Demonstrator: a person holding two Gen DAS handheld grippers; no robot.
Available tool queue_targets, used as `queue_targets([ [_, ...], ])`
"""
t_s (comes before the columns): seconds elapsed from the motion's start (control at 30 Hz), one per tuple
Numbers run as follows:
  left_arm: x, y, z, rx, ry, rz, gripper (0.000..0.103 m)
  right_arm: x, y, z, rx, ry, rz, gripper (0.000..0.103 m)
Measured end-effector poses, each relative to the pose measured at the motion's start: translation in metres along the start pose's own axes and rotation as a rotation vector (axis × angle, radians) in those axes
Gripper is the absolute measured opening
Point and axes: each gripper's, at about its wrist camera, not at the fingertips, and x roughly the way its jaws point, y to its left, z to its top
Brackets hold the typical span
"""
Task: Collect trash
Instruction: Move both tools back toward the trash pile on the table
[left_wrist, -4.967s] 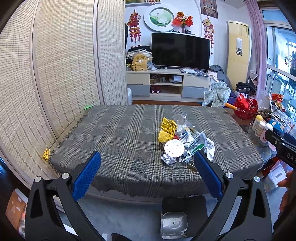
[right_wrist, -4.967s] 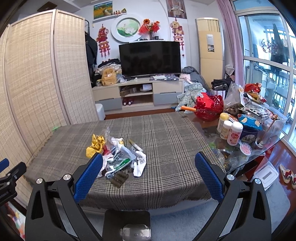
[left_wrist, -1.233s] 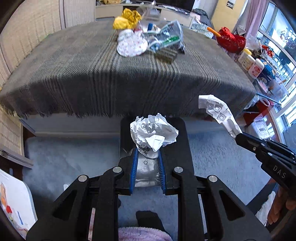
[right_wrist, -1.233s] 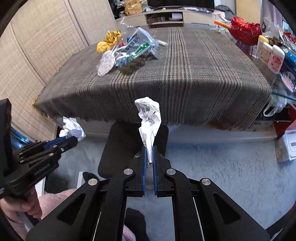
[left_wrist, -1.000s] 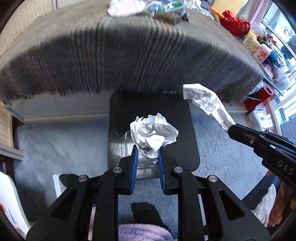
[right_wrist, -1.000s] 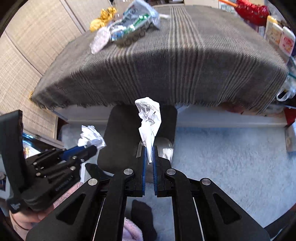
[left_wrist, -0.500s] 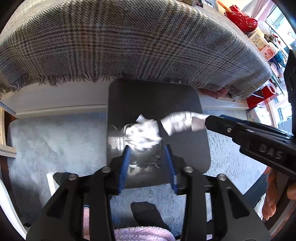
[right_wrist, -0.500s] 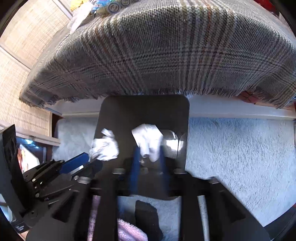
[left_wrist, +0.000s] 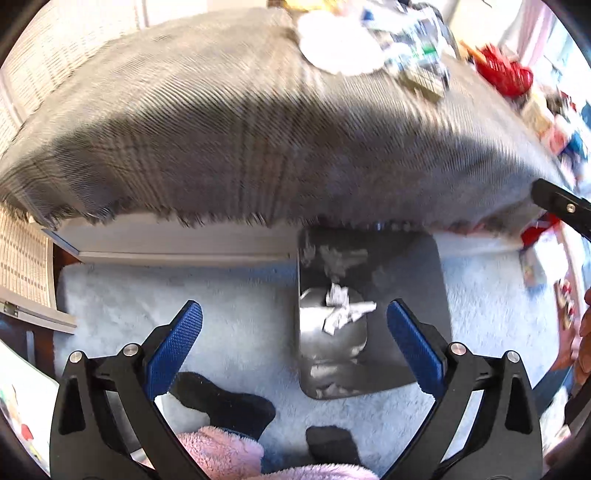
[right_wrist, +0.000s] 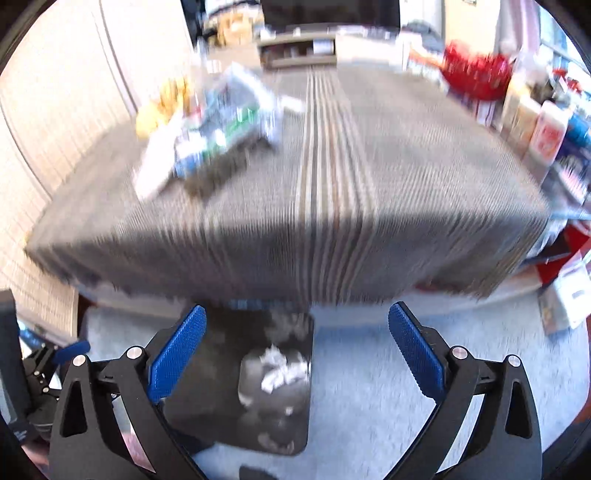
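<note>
Below the plaid table (left_wrist: 229, 122) our crumpled papers (left_wrist: 341, 308) lie in the bin (left_wrist: 369, 317) — left gripper (left_wrist: 293, 334) and right gripper (right_wrist: 297, 338) have just sprung wide, empty — we should clear the rim before reaching for the trash pile (right_wrist: 210, 129)

- Both views bright daylight, source toward 2 o'clock, highlights blown there.
- Heavy motion blur on cloth (left_wrist: 229, 122) and trash pile (right_wrist: 207, 136); right view is the more smeared.
- Shadow band along the cloth's near edge.
- Bin (left_wrist: 369, 314) interior glares.
- Fisheye bending, black vignette at the corners.
- Blue pads (right_wrist: 177, 350) sharp.
</note>
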Motion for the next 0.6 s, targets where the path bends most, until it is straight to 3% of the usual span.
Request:
queue_targets([
  [0.2, -0.028, 0.005, 0.024, 0.004, -0.079, 0.011, 0.095, -0.01, 0.003, 0.029, -0.01, -0.084, 0.027, 0.099],
  [0.6, -0.07, 0.019, 0.089, -0.027, -0.217, 0.061, 0.095, 0.018, 0.025, 0.045, -0.072, -0.075, 0.088, 0.097],
])
